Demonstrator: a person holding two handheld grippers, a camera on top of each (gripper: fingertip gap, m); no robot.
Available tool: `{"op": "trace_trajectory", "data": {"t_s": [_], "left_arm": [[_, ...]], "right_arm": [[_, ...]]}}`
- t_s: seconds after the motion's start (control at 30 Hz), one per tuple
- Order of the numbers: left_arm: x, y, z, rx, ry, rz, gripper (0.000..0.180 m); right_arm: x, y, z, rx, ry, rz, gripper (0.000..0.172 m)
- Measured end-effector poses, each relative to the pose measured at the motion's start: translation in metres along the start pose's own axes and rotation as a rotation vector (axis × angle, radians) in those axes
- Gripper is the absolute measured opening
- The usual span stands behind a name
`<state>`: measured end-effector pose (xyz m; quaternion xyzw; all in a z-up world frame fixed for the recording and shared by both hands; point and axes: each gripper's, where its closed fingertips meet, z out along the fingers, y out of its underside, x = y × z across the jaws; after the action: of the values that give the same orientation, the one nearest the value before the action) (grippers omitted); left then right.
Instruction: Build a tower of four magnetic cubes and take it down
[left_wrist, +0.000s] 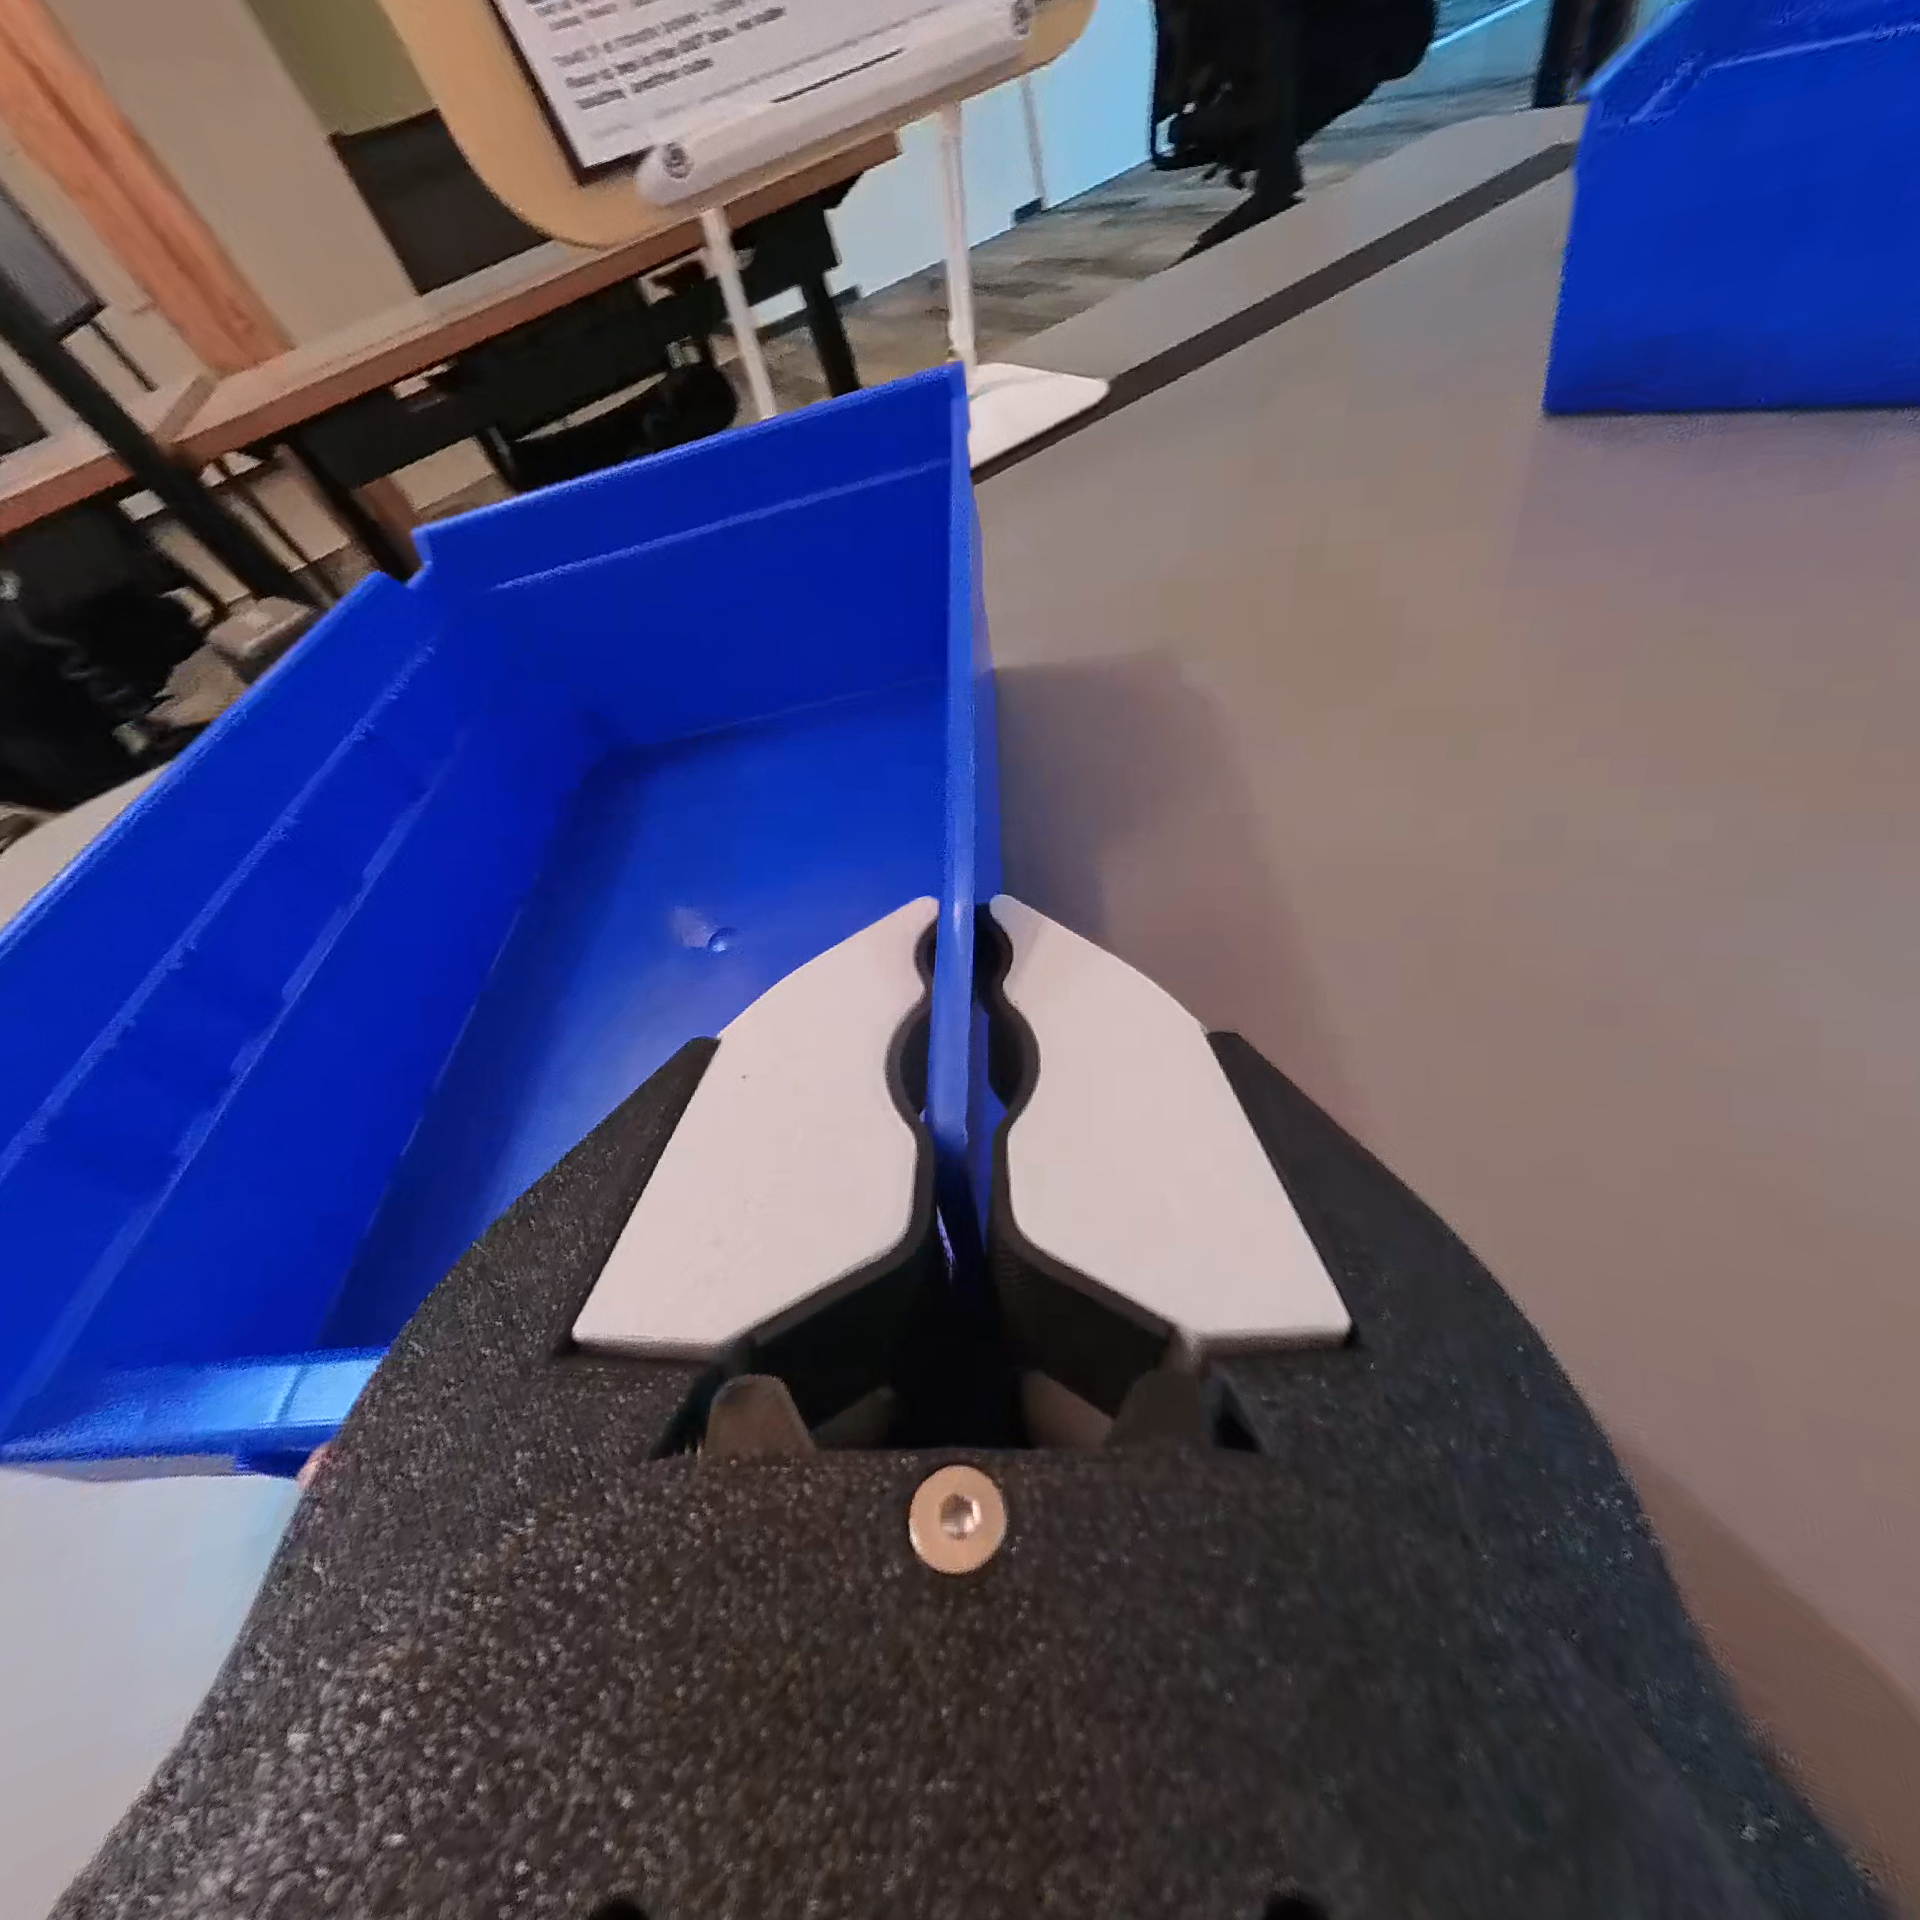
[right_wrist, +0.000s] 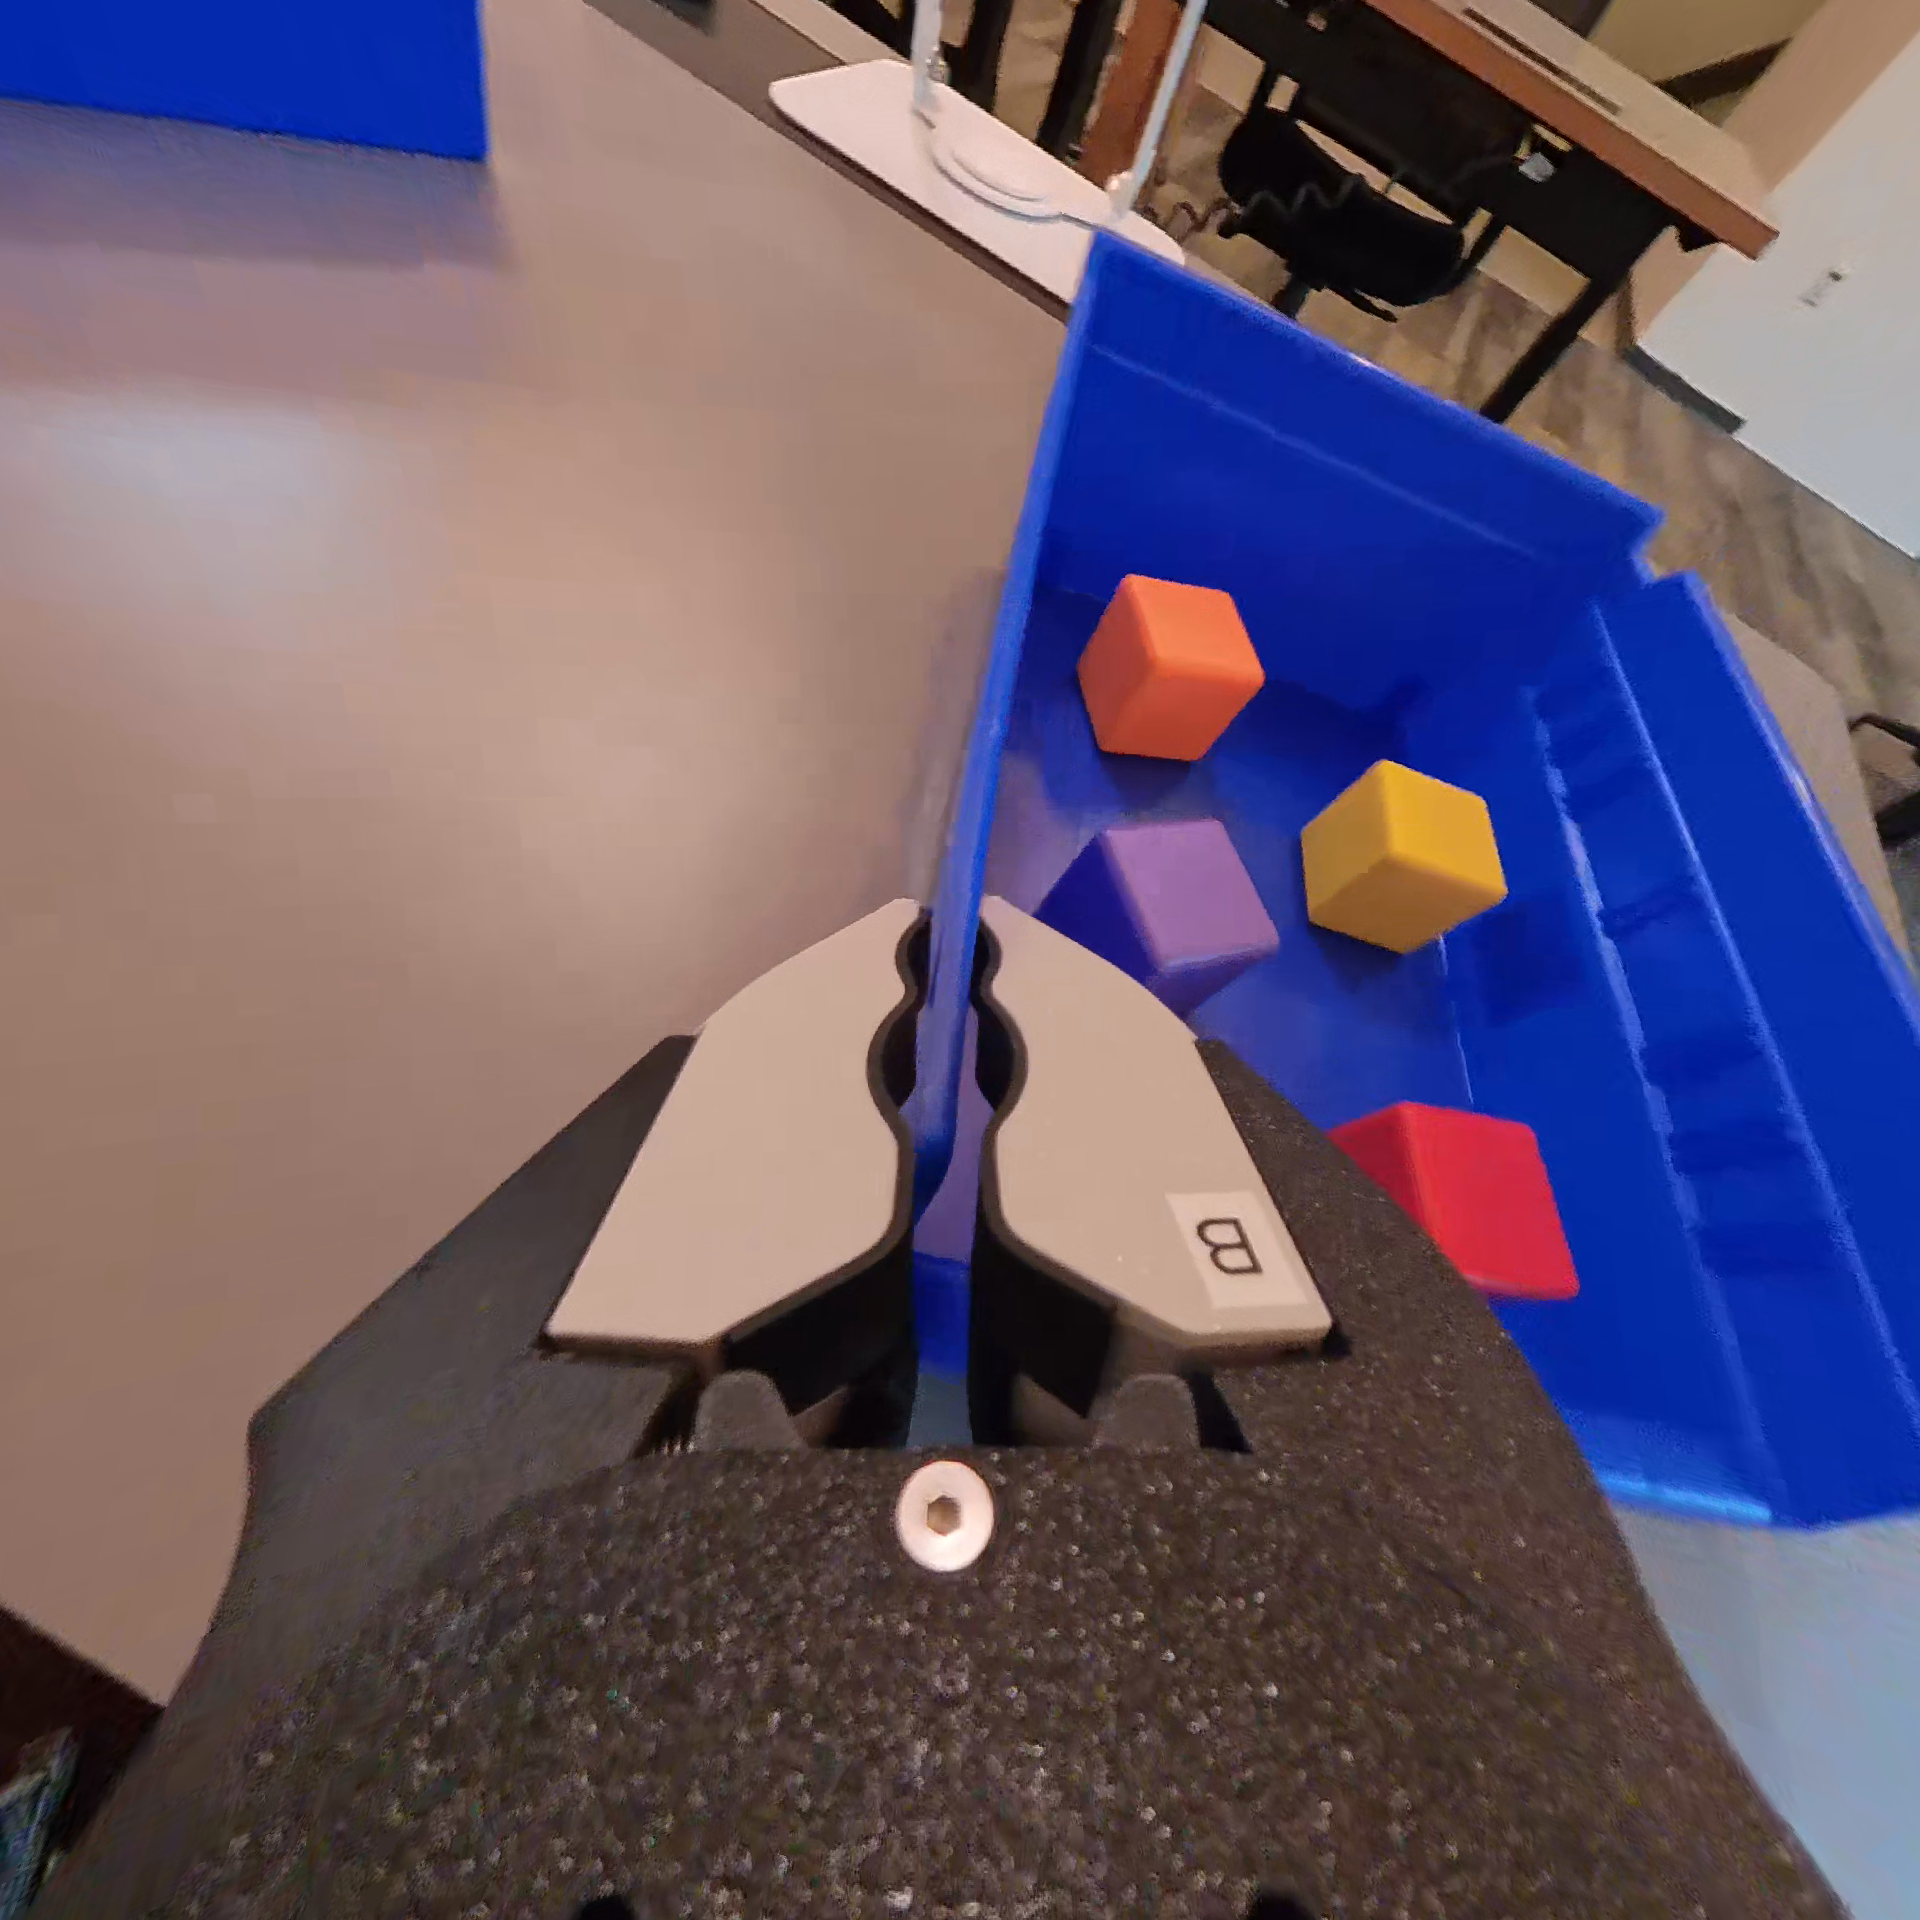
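While both grippers were clamped on thin bin walls, the left gripper (left_wrist: 964, 914) on an empty blue bin (left_wrist: 312, 831) and the right gripper (right_wrist: 951, 914) on another blue bin (right_wrist: 1714, 935), four cubes lay loose inside the latter: orange (right_wrist: 1169, 665), yellow (right_wrist: 1403, 852), purple (right_wrist: 1174, 904), red (right_wrist: 1475, 1195). Judged light, rigid and smooth, each would be best gripped across opposite flat faces.

Smooth, slightly glossy blue plastic bin (right_wrist: 1299, 499) holds matt cubes, orange cube (right_wrist: 1169, 670) and yellow cube (right_wrist: 1403, 852) among them, on a smooth matt grey tabletop (left_wrist: 1455, 831); gripper bodies look rough, speckled black.
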<state>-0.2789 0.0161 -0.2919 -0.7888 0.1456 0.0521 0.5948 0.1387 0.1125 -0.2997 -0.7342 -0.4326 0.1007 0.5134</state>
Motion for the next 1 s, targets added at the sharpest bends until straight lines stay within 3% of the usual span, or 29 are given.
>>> {"op": "trace_trajectory", "data": {"t_s": [0.47, 1.0], "left_arm": [[-0.012, -0.008, 0.038, 0.115, 0.453, 0.105, 0.003], [-0.012, -0.02, 0.075, 0.2, 0.788, 0.137, 0.003]], "right_arm": [[-0.032, 0.006, -0.034, 0.22, -0.527, -0.206, 0.005], [-0.074, 0.008, -0.066, 0.309, -0.985, -0.275, 0.005]]}}
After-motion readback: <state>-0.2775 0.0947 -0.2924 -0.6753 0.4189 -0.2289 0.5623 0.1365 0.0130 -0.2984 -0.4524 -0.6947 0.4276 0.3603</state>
